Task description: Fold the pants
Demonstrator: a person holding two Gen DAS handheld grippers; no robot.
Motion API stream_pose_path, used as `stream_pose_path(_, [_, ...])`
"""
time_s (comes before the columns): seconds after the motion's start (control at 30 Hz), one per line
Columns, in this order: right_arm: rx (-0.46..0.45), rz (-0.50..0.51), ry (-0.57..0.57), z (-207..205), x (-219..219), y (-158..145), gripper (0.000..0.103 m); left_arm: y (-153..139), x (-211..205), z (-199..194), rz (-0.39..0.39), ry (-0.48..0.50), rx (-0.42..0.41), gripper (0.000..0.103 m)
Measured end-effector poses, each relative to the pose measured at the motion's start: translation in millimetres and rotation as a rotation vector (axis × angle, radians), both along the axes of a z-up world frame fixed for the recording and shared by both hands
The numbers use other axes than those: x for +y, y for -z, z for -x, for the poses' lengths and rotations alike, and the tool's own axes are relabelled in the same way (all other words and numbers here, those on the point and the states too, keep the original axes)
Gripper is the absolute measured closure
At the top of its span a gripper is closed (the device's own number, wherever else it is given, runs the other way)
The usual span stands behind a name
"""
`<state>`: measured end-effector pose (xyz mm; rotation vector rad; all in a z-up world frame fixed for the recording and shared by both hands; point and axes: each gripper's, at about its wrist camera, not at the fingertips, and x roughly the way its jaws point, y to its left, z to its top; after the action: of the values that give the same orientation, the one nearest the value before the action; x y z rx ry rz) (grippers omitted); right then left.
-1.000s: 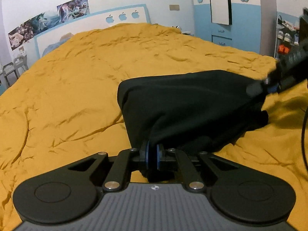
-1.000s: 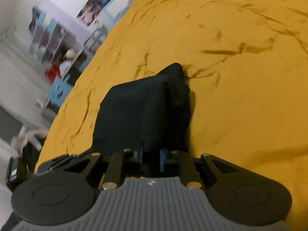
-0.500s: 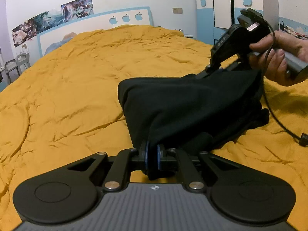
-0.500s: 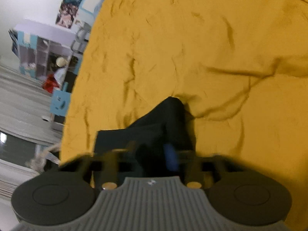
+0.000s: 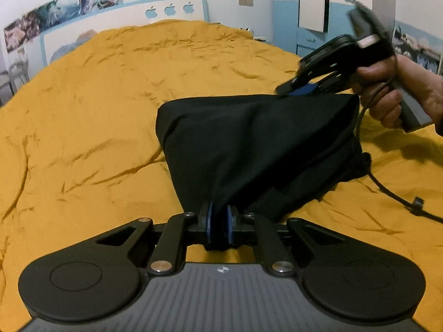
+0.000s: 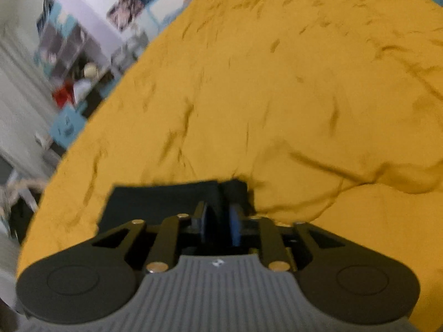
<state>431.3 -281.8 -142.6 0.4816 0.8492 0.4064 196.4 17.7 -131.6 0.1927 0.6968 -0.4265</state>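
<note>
- Nearest in the left wrist view, the left gripper [image 5: 218, 222] is clamped on a gathered corner of the black fabric pants [image 5: 249, 144]; the cloth bunches between the blue pads and rises away from them in a taut sheet.
- Just past the fingers, the pants stand as a compact dark bundle, already doubled over with layers showing underneath, resting on the mustard-yellow rumpled bedspread [image 5: 97, 110].
- At the bundle's far upper edge, to the right of the left fingers, the right gripper [image 5: 300, 90] sits in a person's hand [image 5: 393, 94]. In its own view the right gripper [image 6: 220, 221] has its jaws opening, with dark fabric between the pads; whether they still press on it I cannot tell, as the picture is blurred.
- Judged from this, most of the folding seems done: the legs look folded in. What seems left is laying this raised flap flat, letting go, and smoothing it.
- Farthest off, a white headboard with blue apple cut-outs [image 5: 124, 22] and a blue wardrobe [image 5: 313, 13].
</note>
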Motion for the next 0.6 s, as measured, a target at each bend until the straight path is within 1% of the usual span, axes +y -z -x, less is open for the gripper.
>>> stream_pose_path(0.07, [-0.059,0.016,-0.021,18.9,-1.5,-20.3,0.081,-4.9,8.5,3.5,0.032,-0.003,-0.013,0.090])
stream_pose_path(0.13, [-0.105,0.021,-0.083,37.8,5.8,-36.5,0.082,-8.0,15.7,3.3,0.068,-0.014,-0.019,0.089])
stream_pose_path(0.2, [-0.138,0.055,-0.147,55.5,12.2,-47.7,0.082,-7.1,16.7,0.1,0.073,-0.023,-0.012,0.087])
stream_pose_path(0.23, [-0.125,0.083,-0.170,68.4,16.4,-47.1,0.082,-5.8,16.5,-1.0,0.069,-0.023,-0.009,0.087])
stream_pose_path(0.3, [-0.009,0.172,-0.219,84.1,27.8,-24.9,0.083,-3.0,12.5,-0.9,0.047,-0.021,-0.005,0.087])
stream_pose_path(0.33, [0.007,0.245,-0.250,93.7,34.3,-14.0,0.083,-3.6,10.8,0.6,0.045,-0.015,-0.008,0.084])
stream_pose_path(0.37, [-0.010,0.305,-0.268,102.8,37.8,-7.9,0.083,-4.7,10.7,1.6,0.049,-0.006,-0.008,0.083])
stream_pose_path(0.4, [-0.018,0.307,-0.265,107.1,35.4,-8.8,0.083,-7.1,11.2,2.4,0.051,-0.002,-0.012,0.083])
stream_pose_path(0.47, [-0.017,0.252,-0.242,106.3,24.2,-22.3,0.083,-13.6,14.2,6.2,0.060,-0.001,-0.022,0.083])
stream_pose_path(0.6, [-0.076,0.242,-0.241,93.7,25.8,-53.4,0.083,-29.9,27.8,10.8,0.125,-0.008,-0.051,0.083])
